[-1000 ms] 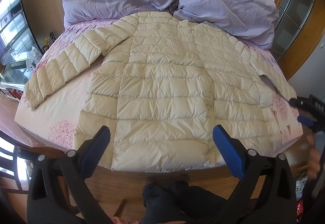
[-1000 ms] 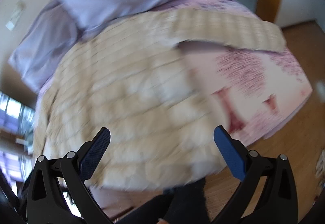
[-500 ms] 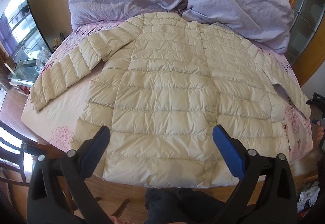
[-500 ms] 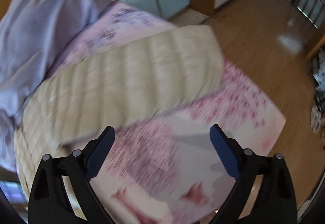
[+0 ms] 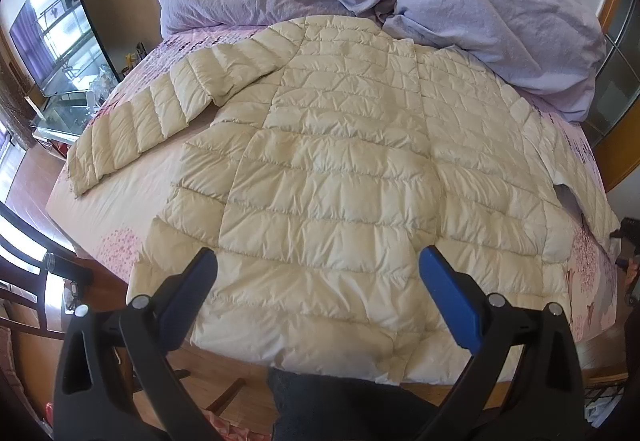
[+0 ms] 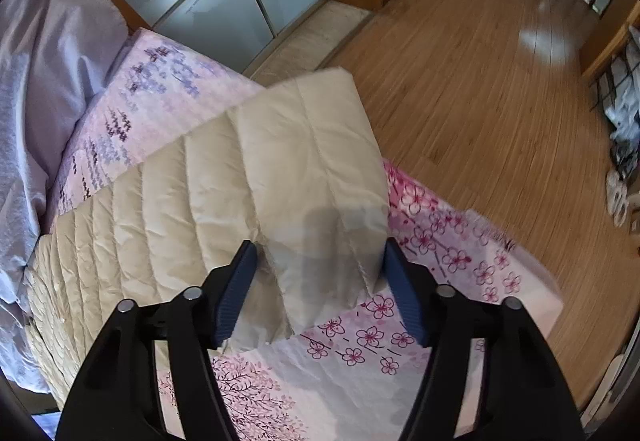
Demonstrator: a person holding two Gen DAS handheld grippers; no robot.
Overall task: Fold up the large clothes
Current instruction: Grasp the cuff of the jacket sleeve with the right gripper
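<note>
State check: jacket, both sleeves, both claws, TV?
Jacket: spread flat on the bed, unfolded.
Left sleeve: stretched out sideways, flat.
Right sleeve: flat, its cuff between the right claw's fingers, not yet clamped.
Left claw: open, holds nothing, above the hem.
Right claw: open, straddles the cuff.
TV: off, reflecting windows.

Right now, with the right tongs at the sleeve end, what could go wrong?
1. The right tongs are open around the sleeve cuff; a shallow bite may slip off the smooth fabric.
2. The cuff lies near the bed edge, so it may slide to the floor.
</note>
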